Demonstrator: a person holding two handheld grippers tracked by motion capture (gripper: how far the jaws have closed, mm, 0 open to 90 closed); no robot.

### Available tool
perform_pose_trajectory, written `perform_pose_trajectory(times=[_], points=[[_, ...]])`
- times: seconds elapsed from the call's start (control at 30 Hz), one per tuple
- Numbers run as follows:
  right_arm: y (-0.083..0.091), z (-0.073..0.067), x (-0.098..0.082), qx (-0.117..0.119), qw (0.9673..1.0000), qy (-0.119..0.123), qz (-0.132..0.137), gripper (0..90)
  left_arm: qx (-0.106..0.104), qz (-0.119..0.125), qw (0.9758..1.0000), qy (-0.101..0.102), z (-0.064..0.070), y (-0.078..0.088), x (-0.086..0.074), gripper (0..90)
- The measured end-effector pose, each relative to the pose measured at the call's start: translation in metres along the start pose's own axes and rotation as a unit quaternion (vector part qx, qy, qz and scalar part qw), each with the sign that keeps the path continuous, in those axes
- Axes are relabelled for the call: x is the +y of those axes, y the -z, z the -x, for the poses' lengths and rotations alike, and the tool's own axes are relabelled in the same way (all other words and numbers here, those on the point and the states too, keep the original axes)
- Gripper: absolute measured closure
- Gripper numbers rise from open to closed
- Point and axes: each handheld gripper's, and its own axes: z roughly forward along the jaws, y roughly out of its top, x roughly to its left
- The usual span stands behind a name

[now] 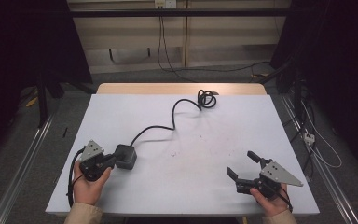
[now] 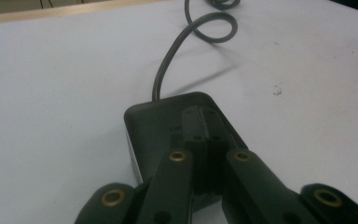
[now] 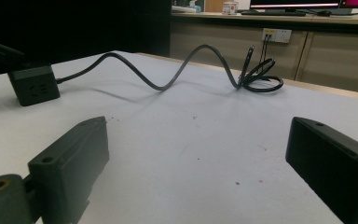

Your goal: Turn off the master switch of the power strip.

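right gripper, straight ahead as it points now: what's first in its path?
Looks free nearby: the right gripper has open jaws over bare table. Farther on, roughly in line, the black cable by its coiled end; depth unclear.

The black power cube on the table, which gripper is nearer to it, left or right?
Left. The left gripper has its jaws right at the power cube, closed over its top. The right gripper sits far across the table, jaws open.

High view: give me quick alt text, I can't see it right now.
The left claw touches a black power cube on the white table; its cable snakes away to a coil. The right claw rests open, apart.
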Motion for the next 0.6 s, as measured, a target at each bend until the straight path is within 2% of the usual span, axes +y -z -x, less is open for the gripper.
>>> perform_pose_trajectory(times=[0.6], points=[[-0.0008,-0.0002,0.0,0.001,1.0,0.0,0.0,5.0,-0.005,0.005,0.9999,0.009,-0.0016,-0.0001,-0.0004,90.0]])
